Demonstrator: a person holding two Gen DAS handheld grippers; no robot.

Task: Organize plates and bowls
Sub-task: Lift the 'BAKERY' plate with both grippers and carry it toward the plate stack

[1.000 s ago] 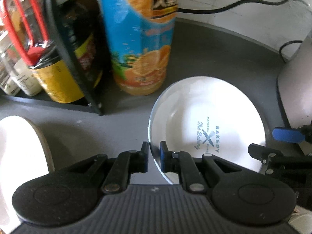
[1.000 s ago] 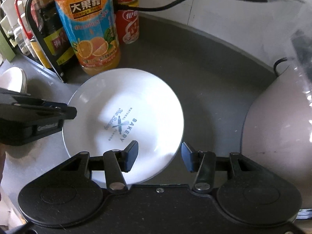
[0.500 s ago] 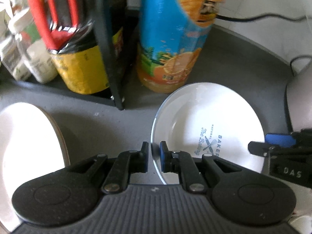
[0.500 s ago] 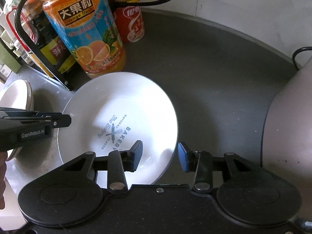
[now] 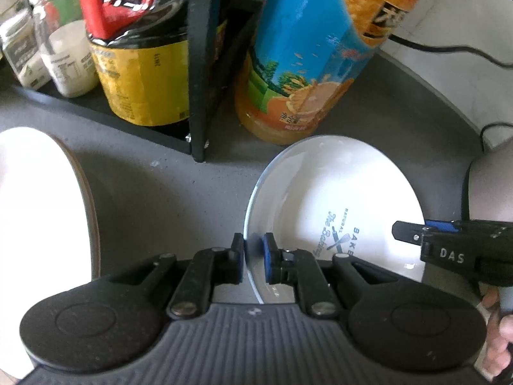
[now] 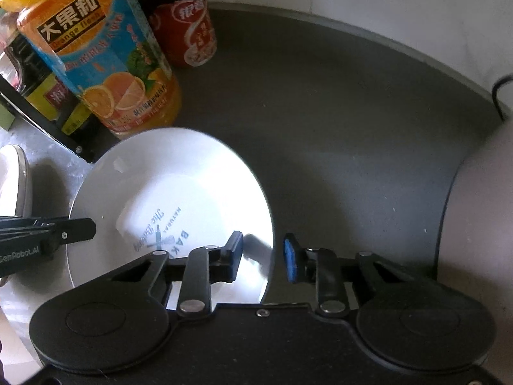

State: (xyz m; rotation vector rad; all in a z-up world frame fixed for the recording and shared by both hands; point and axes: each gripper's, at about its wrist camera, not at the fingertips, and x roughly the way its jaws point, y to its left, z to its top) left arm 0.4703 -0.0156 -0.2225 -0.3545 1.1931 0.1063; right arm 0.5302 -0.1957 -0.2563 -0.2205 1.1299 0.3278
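Note:
A white shallow plate point(image 5: 336, 192) with a blue "BAKERY" print sits on the dark grey counter. My left gripper point(image 5: 253, 256) is shut on its left rim, one pad inside and one outside. In the right wrist view the same plate point(image 6: 179, 186) fills the lower left, and the left gripper point(image 6: 80, 229) reaches in from the left edge. My right gripper point(image 6: 263, 256) straddles the plate's right rim. Its jaws are closing, with a gap still showing beside the blue pad. The right gripper point(image 5: 416, 234) also shows at the plate's far side.
A second white dish point(image 5: 38, 208) lies at the left. An orange juice bottle point(image 5: 307, 64) stands just behind the plate, beside a black rack point(image 5: 198, 64) of sauce bottles. A red can point(image 6: 189, 32) and a black cable point(image 5: 449, 49) are behind. A pale rounded appliance point(image 6: 481, 224) stands at the right.
The right gripper's jaws have narrowed around the plate's right rim. The left gripper keeps its grip on the left rim and has rolled, with the bottles now looming closer.

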